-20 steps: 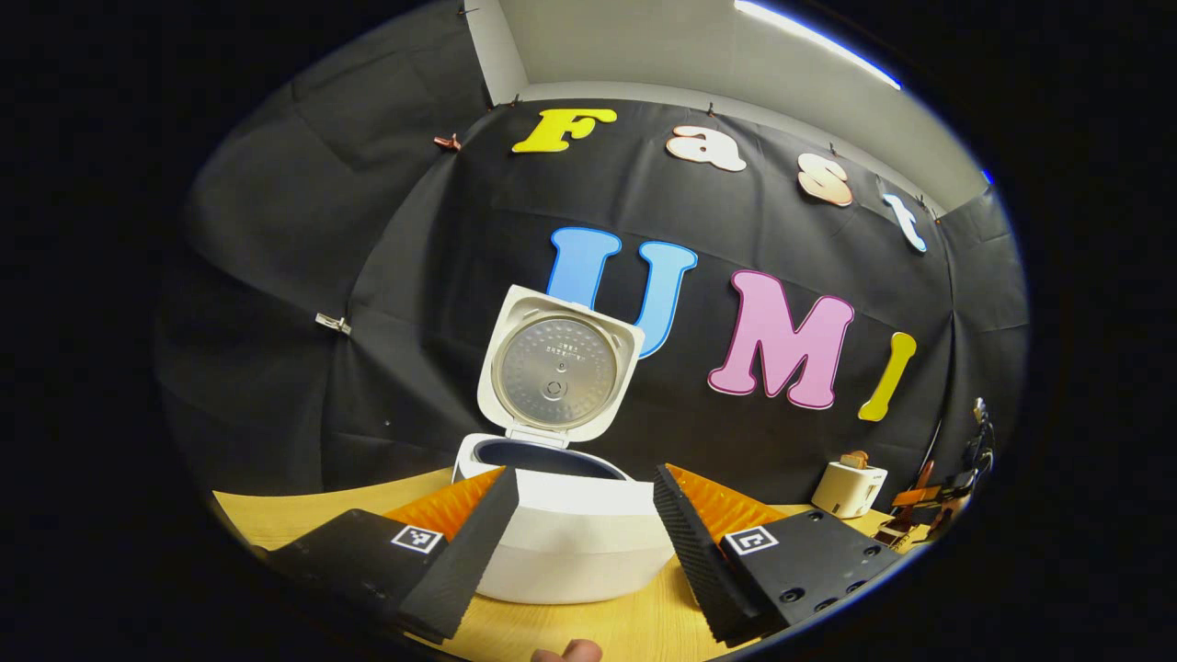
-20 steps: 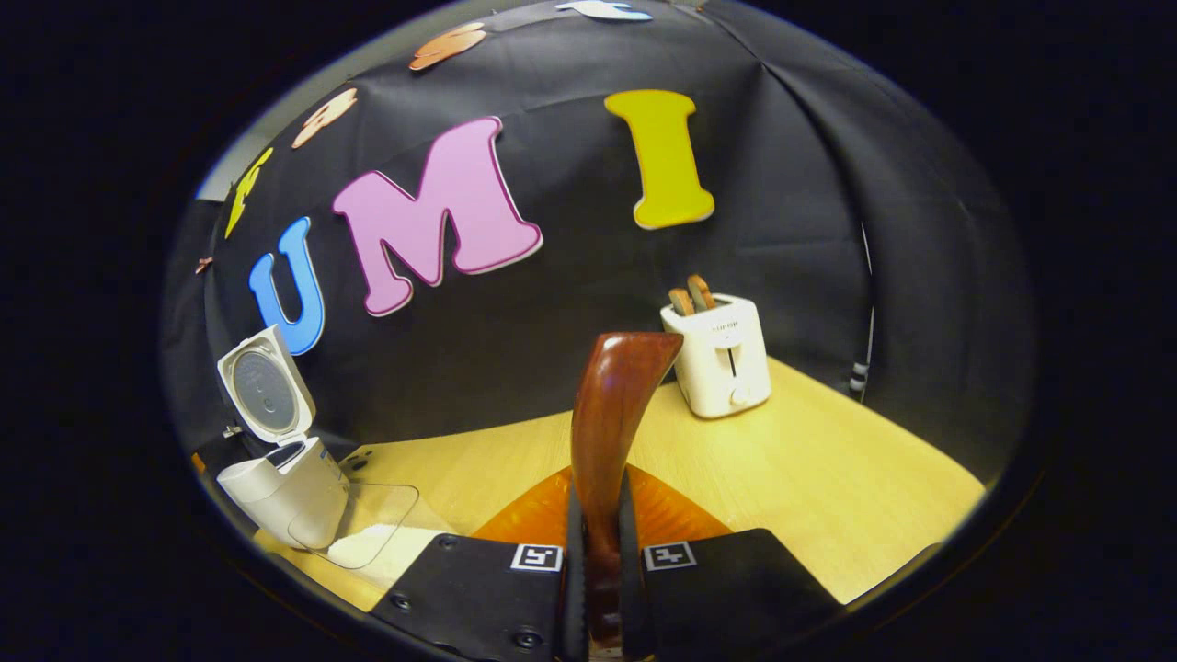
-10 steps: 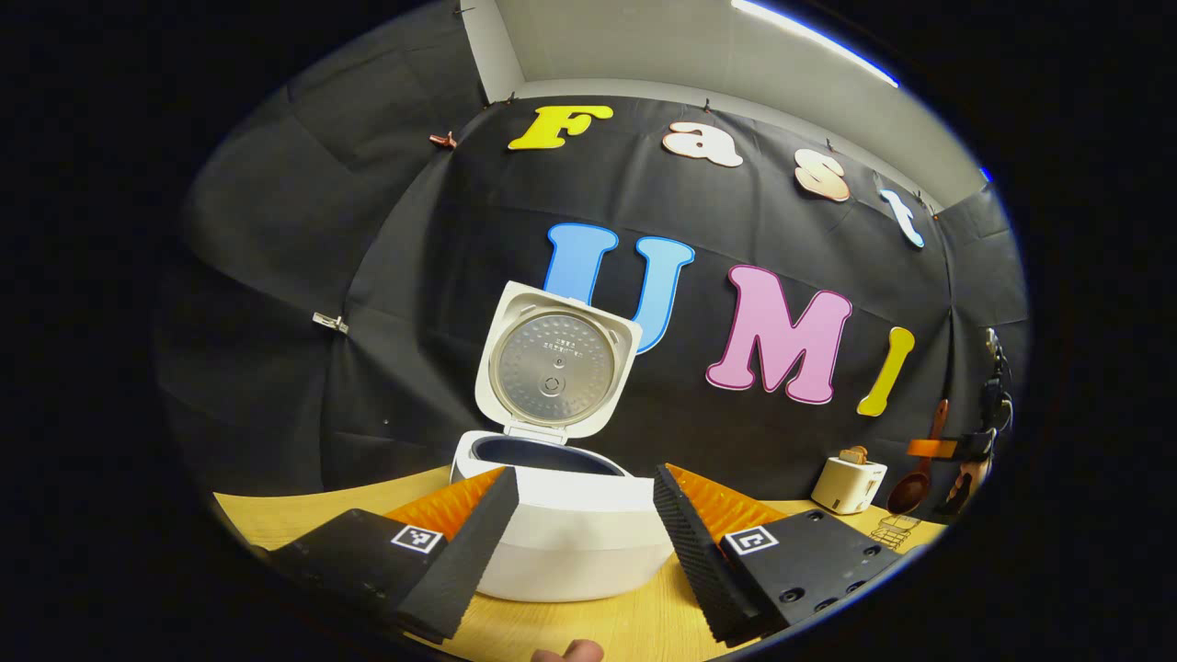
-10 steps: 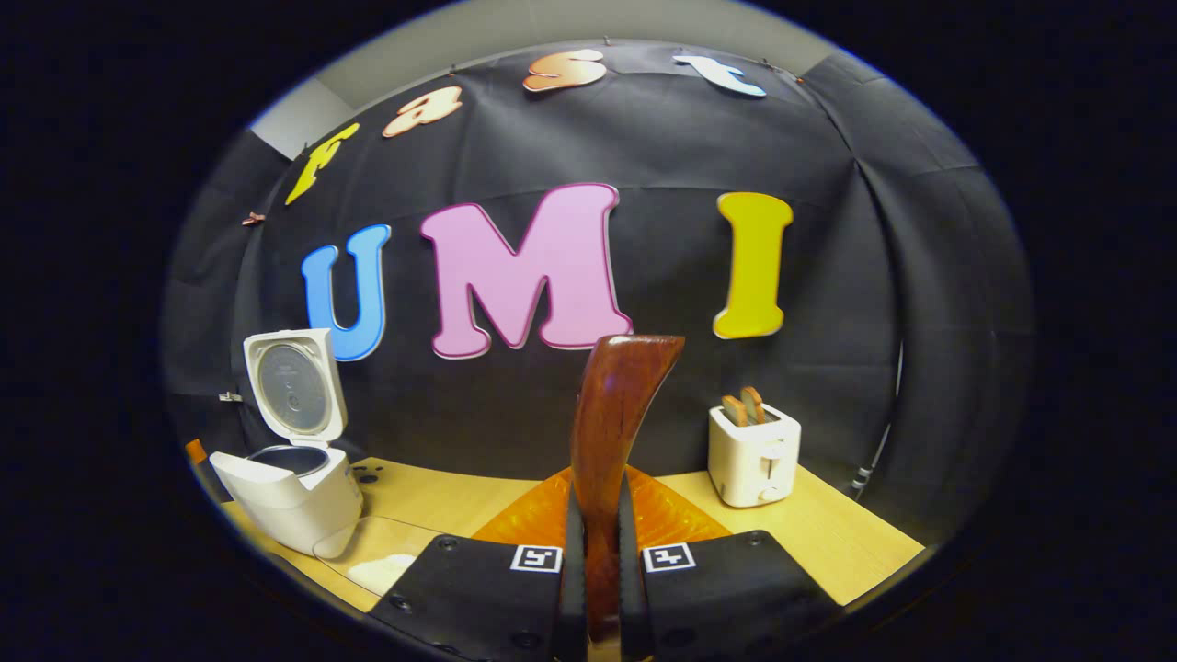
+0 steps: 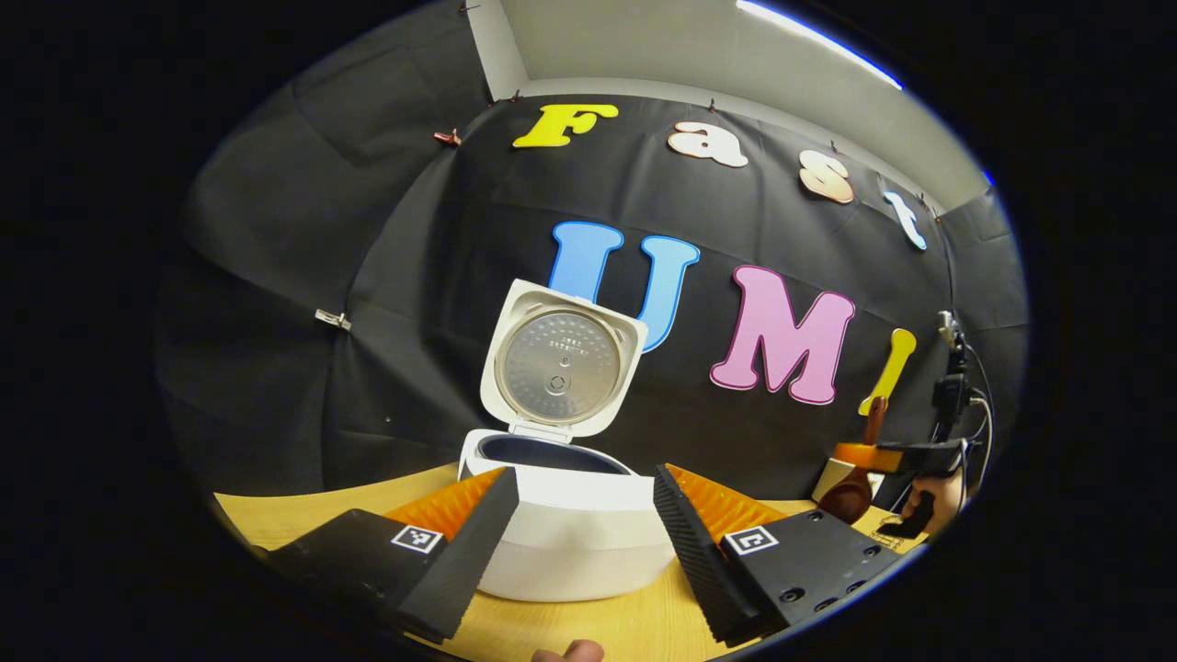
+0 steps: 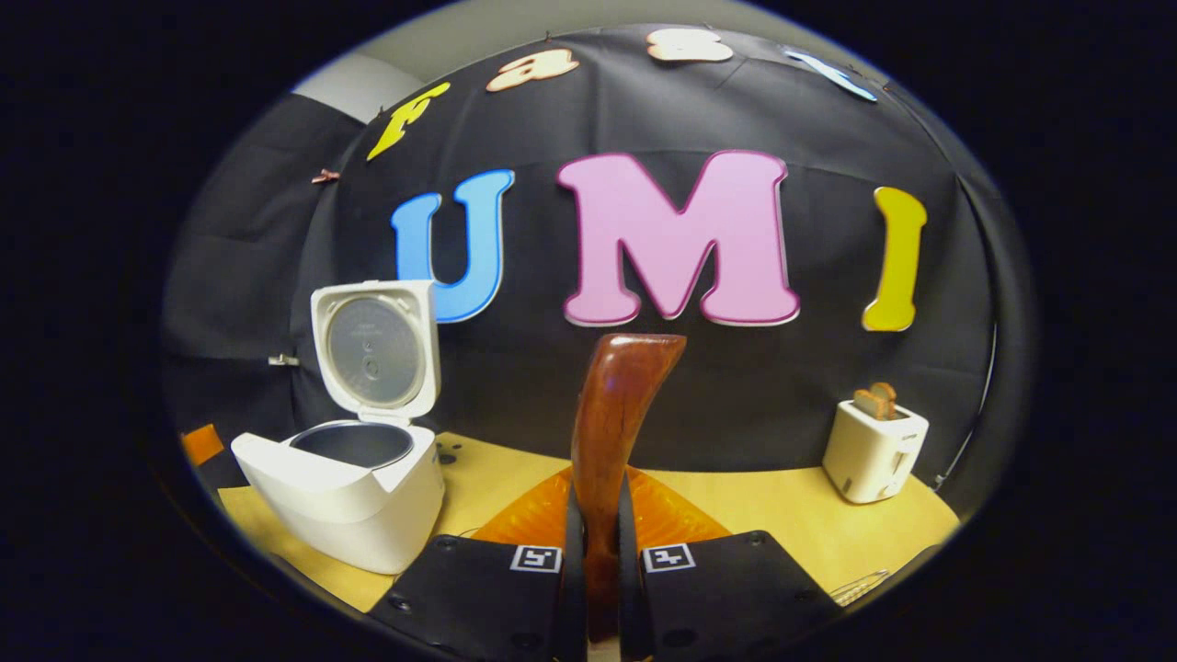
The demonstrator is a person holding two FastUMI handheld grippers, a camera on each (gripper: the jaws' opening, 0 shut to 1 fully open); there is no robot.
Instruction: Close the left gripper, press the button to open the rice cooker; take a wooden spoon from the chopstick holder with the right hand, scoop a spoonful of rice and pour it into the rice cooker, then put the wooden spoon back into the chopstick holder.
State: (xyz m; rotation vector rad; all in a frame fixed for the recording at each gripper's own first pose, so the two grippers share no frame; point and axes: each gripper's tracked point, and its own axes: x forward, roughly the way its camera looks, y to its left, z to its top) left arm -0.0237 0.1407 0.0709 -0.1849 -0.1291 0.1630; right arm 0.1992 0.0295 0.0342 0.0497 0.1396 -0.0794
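- A white toaster (image 6: 874, 450) with slices of bread in its slots stands at the far right of the wooden table (image 6: 763, 515), against the black cloth wall and well apart from the cooker.
- A wire edge (image 6: 860, 581) peeks in at the lower right of the right gripper view (too little of it shows to tell what it is).
- The rice cooker (image 5: 570, 533) sits on the table with its lid (image 5: 561, 363) tipped upright and the dark inner pot (image 6: 354, 443) exposed.
- The left gripper (image 5: 584, 542) hangs just in front of the cooker, its fingers spread wide, with the cooker's white body between them and nothing gripped; a fingertip (image 5: 570, 652) of the person shows at the bottom edge.
- The right gripper (image 6: 598, 570) is pressed tight on the handle of the wooden spoon (image 6: 611, 414), which rises between its fingers.
- In the left gripper view the spoon's bowl (image 5: 846, 501) hangs downward at the far right, in front of the toaster.
- From the right gripper, the cooker lies to the left, nearby and apart.
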